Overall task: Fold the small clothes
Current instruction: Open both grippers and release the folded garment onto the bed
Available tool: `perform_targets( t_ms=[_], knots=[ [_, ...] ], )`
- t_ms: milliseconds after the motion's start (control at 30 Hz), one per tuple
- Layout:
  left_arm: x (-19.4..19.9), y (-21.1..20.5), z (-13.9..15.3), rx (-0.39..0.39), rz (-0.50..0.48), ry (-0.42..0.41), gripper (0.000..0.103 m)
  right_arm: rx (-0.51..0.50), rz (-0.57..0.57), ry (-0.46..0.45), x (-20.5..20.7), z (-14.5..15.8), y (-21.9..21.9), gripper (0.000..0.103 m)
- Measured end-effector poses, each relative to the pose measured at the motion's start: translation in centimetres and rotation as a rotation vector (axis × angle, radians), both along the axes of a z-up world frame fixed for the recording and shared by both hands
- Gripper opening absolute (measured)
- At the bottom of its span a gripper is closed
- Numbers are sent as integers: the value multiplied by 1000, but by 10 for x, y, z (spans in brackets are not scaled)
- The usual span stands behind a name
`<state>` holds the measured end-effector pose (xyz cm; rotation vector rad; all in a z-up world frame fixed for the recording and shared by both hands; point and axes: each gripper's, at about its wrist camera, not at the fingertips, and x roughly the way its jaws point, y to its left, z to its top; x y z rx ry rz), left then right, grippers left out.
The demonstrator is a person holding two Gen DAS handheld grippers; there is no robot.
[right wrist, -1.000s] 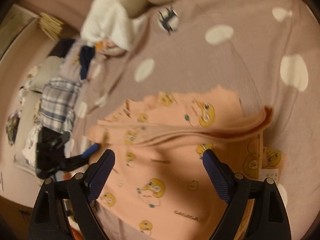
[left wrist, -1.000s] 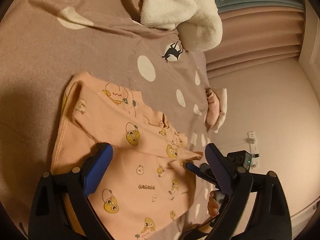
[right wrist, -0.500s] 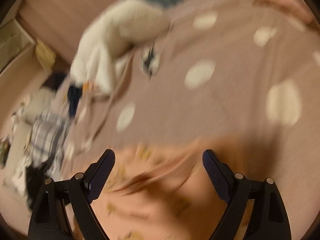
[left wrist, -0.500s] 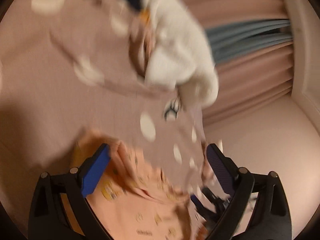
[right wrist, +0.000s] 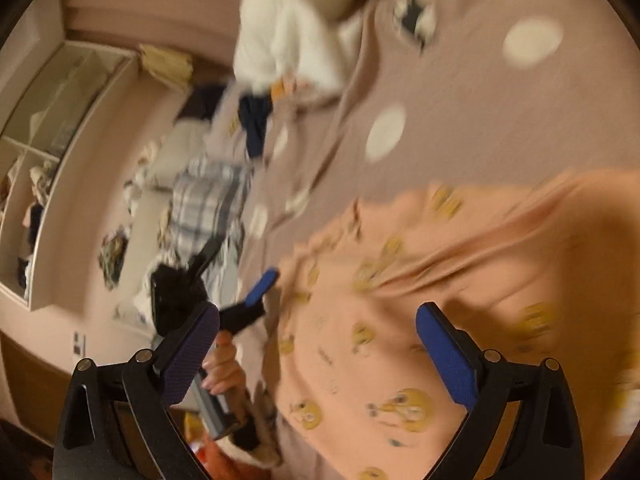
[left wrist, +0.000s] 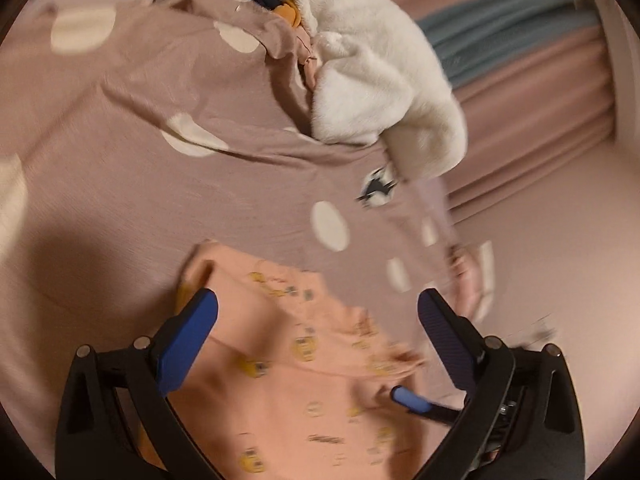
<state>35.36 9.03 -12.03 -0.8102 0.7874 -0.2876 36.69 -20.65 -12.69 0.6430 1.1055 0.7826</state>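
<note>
Both jaws spread wide, gripping nothing. Peach shirt (left wrist: 288, 364) on the bed (left wrist: 160, 184), between and beneath left gripper (left wrist: 318, 334) jaws. Soft, light, floppy; probably best pinched at a hem corner.

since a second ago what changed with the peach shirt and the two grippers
Both grippers swung: the left gripper tilted up toward the white fleece, then partway back, and the right gripper veered left toward the bedside clutter. Both were open and empty throughout. The peach shirt stayed part-folded on the spotted sheet; the fleece pile did not move.
</note>
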Motion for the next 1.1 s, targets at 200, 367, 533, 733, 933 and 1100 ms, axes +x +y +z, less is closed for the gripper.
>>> perform_targets(
  t_ms=[200,367,533,733,933,1100],
  knots=[
    [-11,19,16,146,81,-14,101,-62,127,80,29,-16,72,99],
    [-19,44,20,97,75,-23,101,-77,-78,36,72,1,83,99],
    [-18,58,17,50,72,5,101,-49,-145,-49,59,31,75,99],
    [-19,46,24,126,21,47,101,-246,-56,-113,7,44,95,99],
    [-32,20,39,133,-53,-22,102,-357,-55,-125,-29,44,78,99],
    [-62,-12,47,202,-140,-48,103,-424,-214,-154,-60,49,42,101]
  ],
)
